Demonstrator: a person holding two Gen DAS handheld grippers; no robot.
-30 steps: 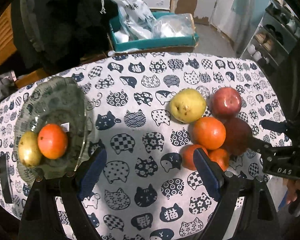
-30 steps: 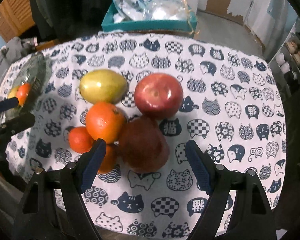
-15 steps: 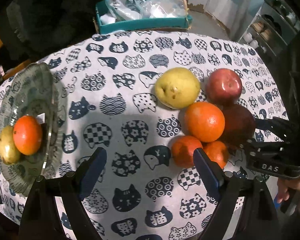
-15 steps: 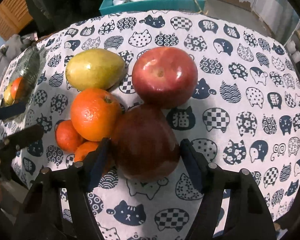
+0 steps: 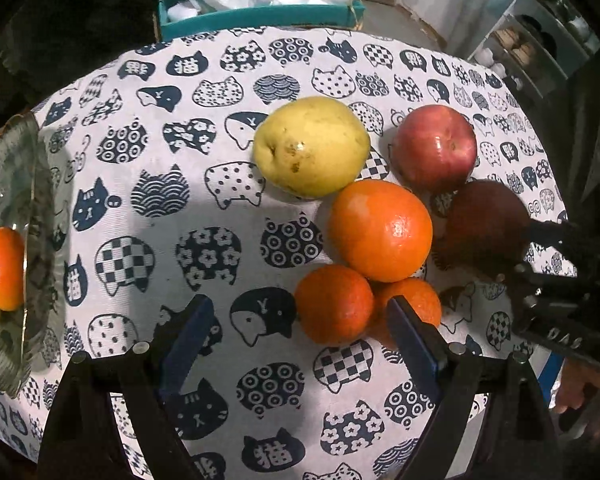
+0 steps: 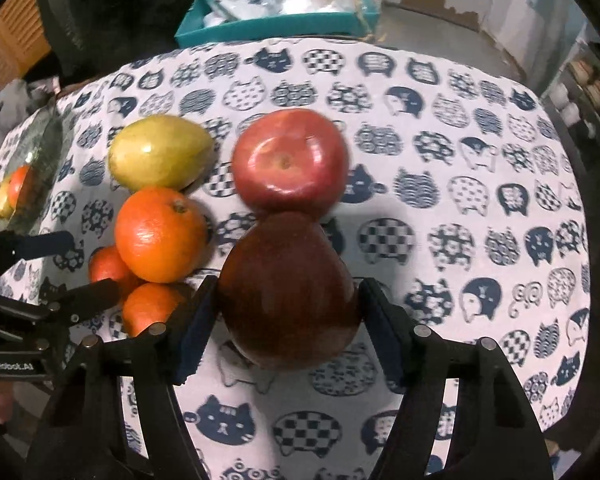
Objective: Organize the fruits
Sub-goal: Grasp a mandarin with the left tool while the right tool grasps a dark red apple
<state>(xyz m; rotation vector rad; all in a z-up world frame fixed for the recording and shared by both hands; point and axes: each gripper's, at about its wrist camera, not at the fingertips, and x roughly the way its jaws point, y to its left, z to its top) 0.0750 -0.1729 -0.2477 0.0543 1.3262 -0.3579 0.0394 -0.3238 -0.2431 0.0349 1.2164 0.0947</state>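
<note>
Right wrist view | dark red apple (image 6: 286, 292) on tablecloth, against red apple (image 6: 290, 164) | right gripper (image 6: 284, 316) closed on its widest flanks | firm, smooth, slippery | left gripper (image 5: 296, 340) open.

— Where does the fruit sit?
— Clustered on the tablecloth (image 5: 220, 208): pear (image 5: 311, 146) at the back left, apple (image 5: 435, 147) to its right, big orange (image 5: 381, 231) before them, two mandarins (image 5: 334, 304) in front of that.
— And the dark fruit (image 6: 286, 290)?
— Just before the apple, touching it, right of the orange.
— The glass plate (image 5: 40, 264)?
— Far left, well apart, with two fruits on it. A box (image 5: 260, 16) stands behind the table.
</note>
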